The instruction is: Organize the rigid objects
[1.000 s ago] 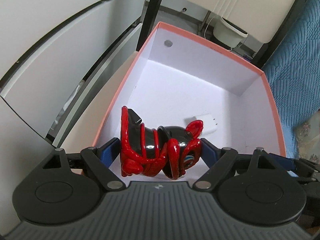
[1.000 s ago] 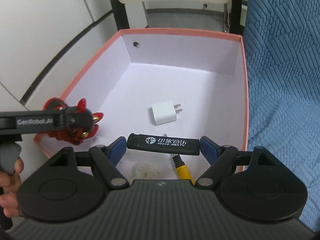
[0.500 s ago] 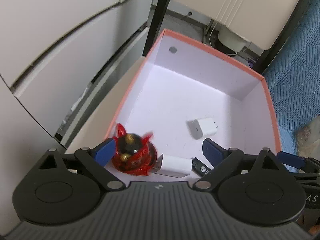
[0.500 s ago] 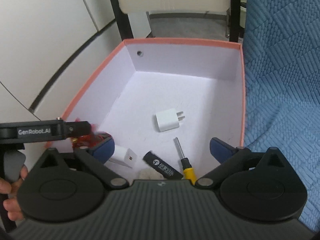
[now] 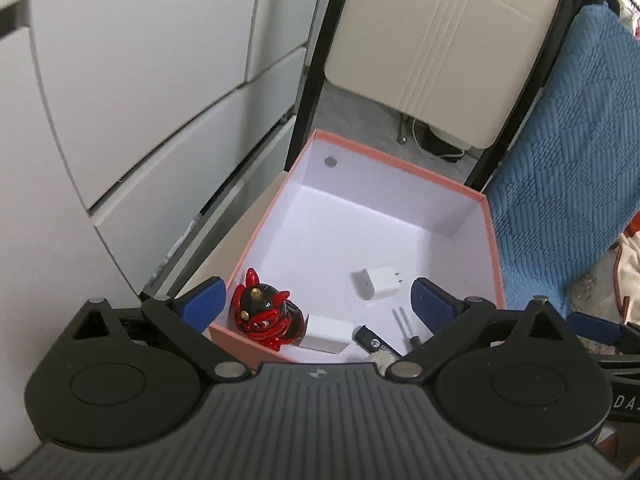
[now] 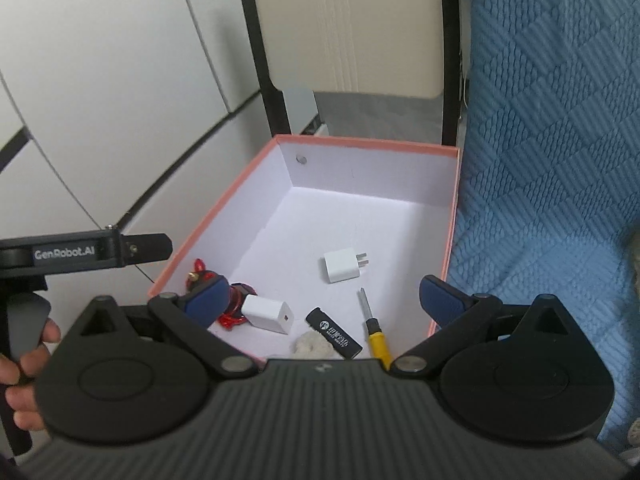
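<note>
Now both loads are dropped: the red-and-black figurine and black lighter lie in the pink-rimmed box beside two white chargers, while the left gripper and right gripper, jaws just opened wide and empty, lift clear for the next objects.

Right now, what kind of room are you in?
Probably a room in someone's home. There are white cabinet doors, a cream folding chair and a blue quilted cover beside the pink box where small household things are sorted.
</note>
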